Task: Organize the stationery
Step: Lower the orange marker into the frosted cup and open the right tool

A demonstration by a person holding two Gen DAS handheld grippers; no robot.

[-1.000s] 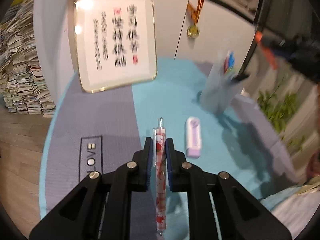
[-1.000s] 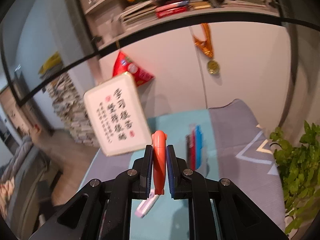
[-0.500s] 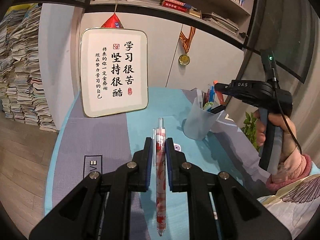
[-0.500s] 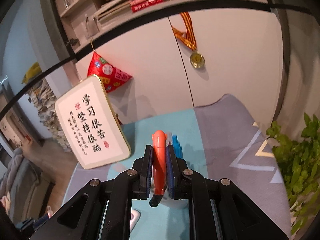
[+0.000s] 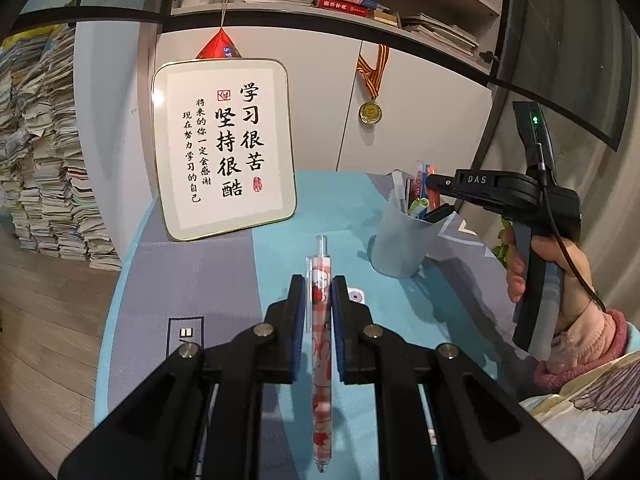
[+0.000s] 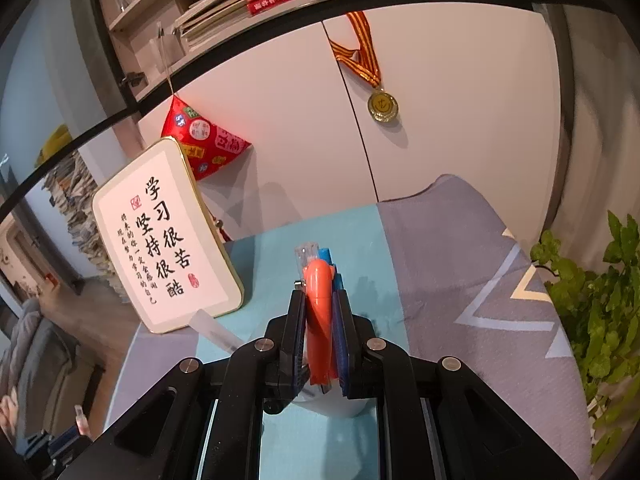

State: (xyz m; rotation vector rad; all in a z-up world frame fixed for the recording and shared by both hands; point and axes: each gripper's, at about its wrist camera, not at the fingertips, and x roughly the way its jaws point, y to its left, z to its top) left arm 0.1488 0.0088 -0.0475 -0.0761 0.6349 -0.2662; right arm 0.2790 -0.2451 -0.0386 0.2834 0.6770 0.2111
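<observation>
**Two tools, two pens, one cup**

Left view: the left tool [image 5: 317, 300] is closed tight on one pink pen [image 5: 321, 344], up above the blue and grey surface [image 5: 224, 280]. One cup [image 5: 396, 240] stands ahead to the right with several pens in it. The right tool [image 5: 434, 196] hangs over the cup's rim, held by a hand [image 5: 560, 280]. One sign [image 5: 224, 148] stands behind. A small white thing lies just past the fingers.

Right view: the right tool [image 6: 320, 320] grips one orange pen [image 6: 319, 320] right above the cup [image 6: 340, 404]. Blue pens show behind it. One plant [image 6: 600, 312] is on the right.
</observation>
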